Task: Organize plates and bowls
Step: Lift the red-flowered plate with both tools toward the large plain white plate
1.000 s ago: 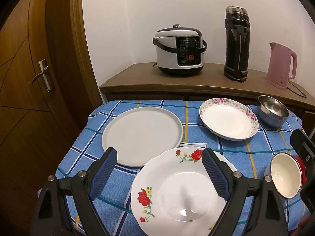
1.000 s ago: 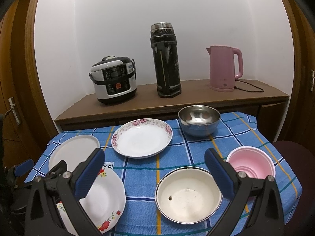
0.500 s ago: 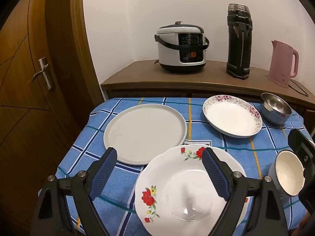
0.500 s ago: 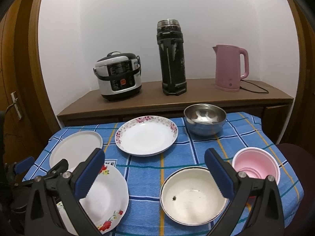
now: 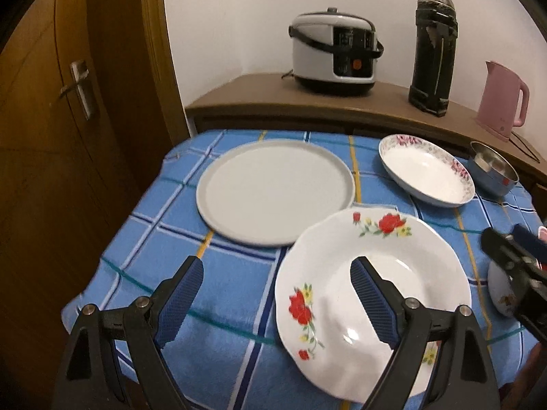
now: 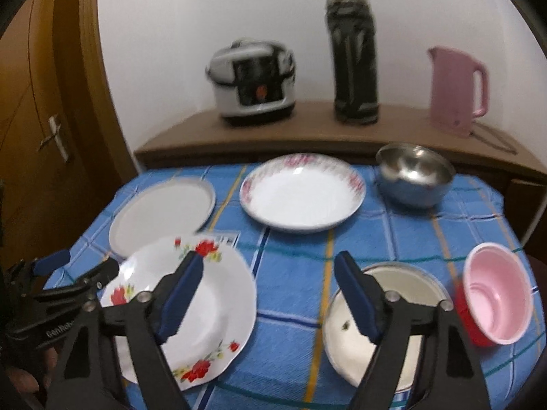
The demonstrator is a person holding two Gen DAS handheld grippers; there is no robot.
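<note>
On the blue checked tablecloth (image 5: 236, 283) lie a flat grey plate (image 5: 275, 189), a red-flower plate (image 5: 372, 273) in front, a pink-rimmed plate (image 5: 427, 171), a steel bowl (image 5: 492, 171), a cream enamel bowl (image 6: 410, 294) and a pink bowl (image 6: 495, 294). My left gripper (image 5: 275, 302) is open and empty, low over the table's front left, its right finger over the red-flower plate. My right gripper (image 6: 268, 294) is open and empty, between the red-flower plate (image 6: 205, 294) and the cream bowl.
A wooden sideboard (image 5: 342, 109) behind the table holds a rice cooker (image 5: 333, 56), a black thermos (image 5: 432, 53) and a pink kettle (image 5: 501, 100). A wooden door (image 5: 51, 102) stands at the left. The table's front and left edges are close.
Both grippers have moved left and forward; the views have shifted, so the red-flower plate now sits to the right in the left view and the right gripper is nearer to it.
</note>
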